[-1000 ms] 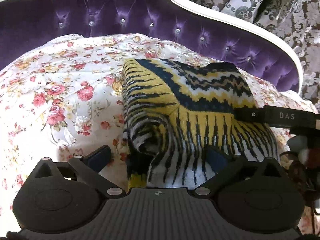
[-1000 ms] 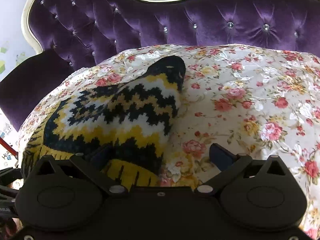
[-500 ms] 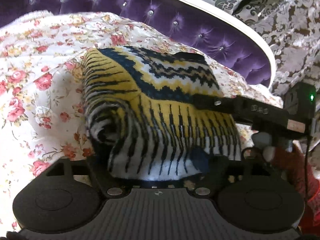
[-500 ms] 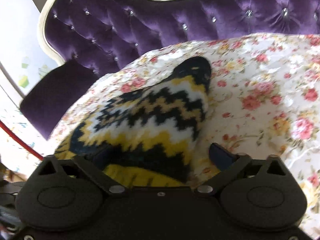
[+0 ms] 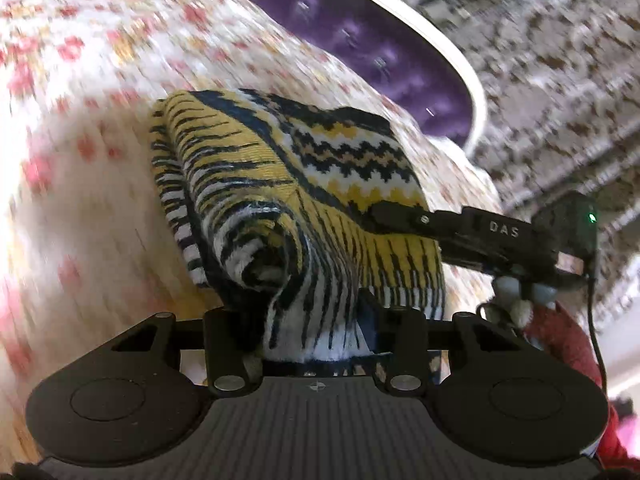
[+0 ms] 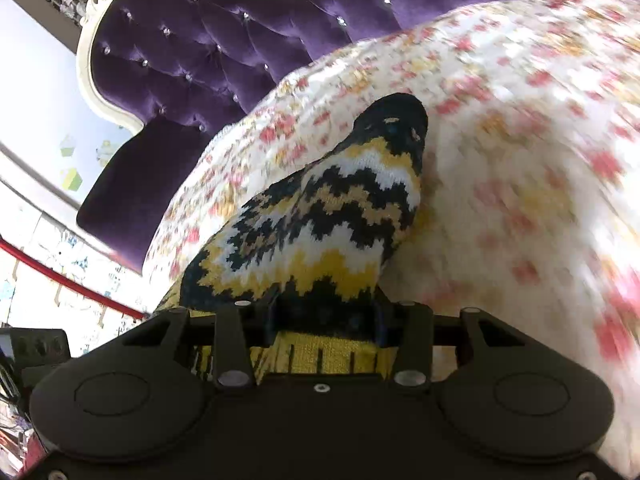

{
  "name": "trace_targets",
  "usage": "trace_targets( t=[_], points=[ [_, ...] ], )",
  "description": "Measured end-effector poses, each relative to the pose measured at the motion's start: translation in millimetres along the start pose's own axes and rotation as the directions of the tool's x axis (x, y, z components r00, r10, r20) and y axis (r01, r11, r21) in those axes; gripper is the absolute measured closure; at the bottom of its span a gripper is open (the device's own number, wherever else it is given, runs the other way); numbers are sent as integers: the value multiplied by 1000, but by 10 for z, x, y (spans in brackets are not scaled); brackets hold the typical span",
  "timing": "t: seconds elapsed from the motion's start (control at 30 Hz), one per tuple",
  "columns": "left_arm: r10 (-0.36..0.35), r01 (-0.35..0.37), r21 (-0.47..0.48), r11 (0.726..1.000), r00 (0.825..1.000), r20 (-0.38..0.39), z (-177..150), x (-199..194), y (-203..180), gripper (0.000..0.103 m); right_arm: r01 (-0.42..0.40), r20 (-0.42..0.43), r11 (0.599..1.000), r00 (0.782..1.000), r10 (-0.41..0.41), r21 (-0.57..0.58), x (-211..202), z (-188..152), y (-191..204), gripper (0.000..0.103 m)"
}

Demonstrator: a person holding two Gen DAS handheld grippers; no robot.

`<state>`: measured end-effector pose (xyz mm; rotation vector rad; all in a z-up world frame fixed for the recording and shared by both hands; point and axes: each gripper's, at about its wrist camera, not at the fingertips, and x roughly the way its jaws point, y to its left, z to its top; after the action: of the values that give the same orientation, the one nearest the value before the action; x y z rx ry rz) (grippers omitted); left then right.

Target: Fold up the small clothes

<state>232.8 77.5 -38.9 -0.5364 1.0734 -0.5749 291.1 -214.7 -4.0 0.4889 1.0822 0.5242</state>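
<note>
In your left wrist view, the yellow, black and white zigzag-knit garment (image 5: 288, 200) filled the centre of the frame, lying bunched on the white bedspread printed with pink and yellow flowers (image 5: 80, 140). Your left gripper (image 5: 316, 316) had just been closing, and its jaws pinched the garment's striped near edge at lower centre. Your right gripper (image 5: 376, 214) reached in from the right edge onto the knit.

In your right wrist view, the same garment (image 6: 320, 216) ran from the lower centre up toward mid-frame, its dark tip resting on the bedspread (image 6: 520, 140). Your right gripper (image 6: 324, 320) had just been closing too, and clamped the knit's dark near edge. The purple tufted velvet headboard (image 6: 192, 48) sat at upper left.
</note>
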Motion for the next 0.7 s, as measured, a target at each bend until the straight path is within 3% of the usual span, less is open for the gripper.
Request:
trace_targets(
  t=[0.23, 0.37, 0.53, 0.63, 0.7],
  points=[
    [-106, 108, 22, 994, 992, -74, -674, -199, -322, 61, -10, -45, 1000, 999, 11, 29, -615, -679, 19, 48],
    [-121, 123, 15, 992, 988, -98, -934, -331, -406, 59, -41, -39, 997, 998, 44, 63, -860, -969, -16, 46],
    [31, -31, 47, 998, 999, 11, -1100, -432, -387, 57, 19, 52, 998, 998, -22, 55, -981, -1209, -53, 33],
    [102, -108, 67, 992, 991, 84, -1205, -466, -429, 47, 94, 115, 995, 989, -95, 19, -995, -1336, -23, 23],
    [176, -191, 112, 975, 975, 132, -1317, -504, -500, 35, 134, 149, 991, 980, -133, 0, -992, -1433, -15, 20]
  ],
)
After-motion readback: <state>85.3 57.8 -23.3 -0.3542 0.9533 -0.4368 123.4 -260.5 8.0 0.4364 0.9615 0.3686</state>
